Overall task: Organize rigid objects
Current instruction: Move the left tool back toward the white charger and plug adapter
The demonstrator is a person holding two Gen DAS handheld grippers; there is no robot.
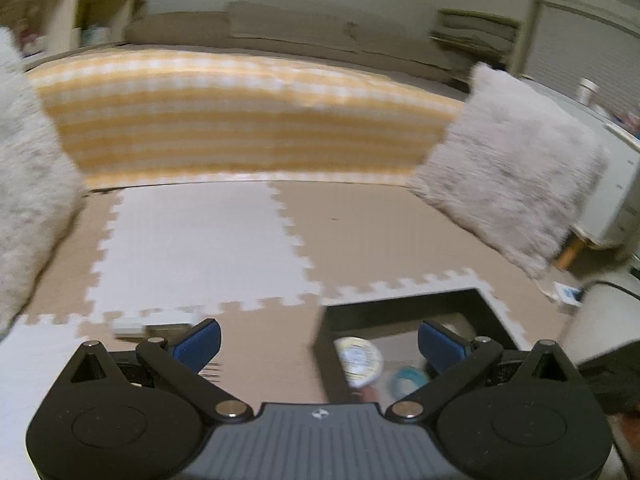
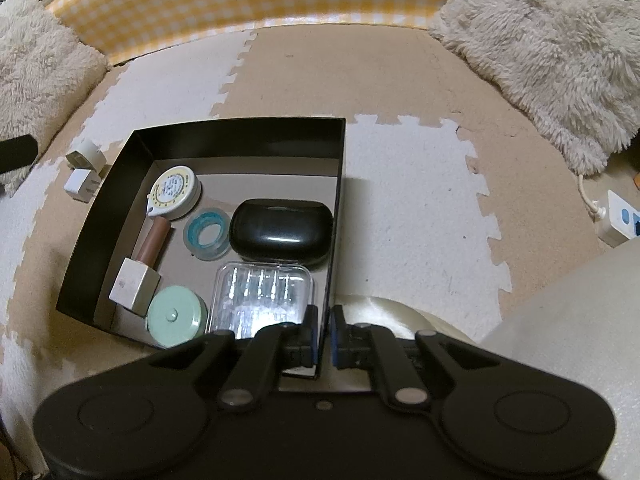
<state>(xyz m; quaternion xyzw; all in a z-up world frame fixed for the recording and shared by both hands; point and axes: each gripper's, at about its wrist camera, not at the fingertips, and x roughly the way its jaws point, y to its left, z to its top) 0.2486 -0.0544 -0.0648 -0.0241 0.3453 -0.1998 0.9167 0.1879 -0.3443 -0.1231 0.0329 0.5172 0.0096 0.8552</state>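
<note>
A black box (image 2: 240, 136) sits on the foam floor mat. It holds a white tape measure (image 2: 174, 192), a teal tape roll (image 2: 208, 234), a black case (image 2: 282, 232), a clear plastic case (image 2: 262, 296), a brown tube (image 2: 152, 242), a white cube (image 2: 134, 286) and a green round tin (image 2: 174, 316). My right gripper (image 2: 324, 334) is shut on the box's near right wall. Two white plug adapters (image 2: 84, 172) lie outside the box's left wall. My left gripper (image 1: 320, 340) is open and empty above the mat; the box (image 1: 404, 304) and an adapter (image 1: 152, 322) show blurred below it.
A yellow checked sofa front (image 1: 240, 128) runs along the back. Fluffy cushions stand at left (image 2: 36, 68) and right (image 2: 552, 48). A white power strip (image 2: 618, 218) with a cord lies at the far right. A pale rounded object (image 2: 384, 312) is by the box's near right corner.
</note>
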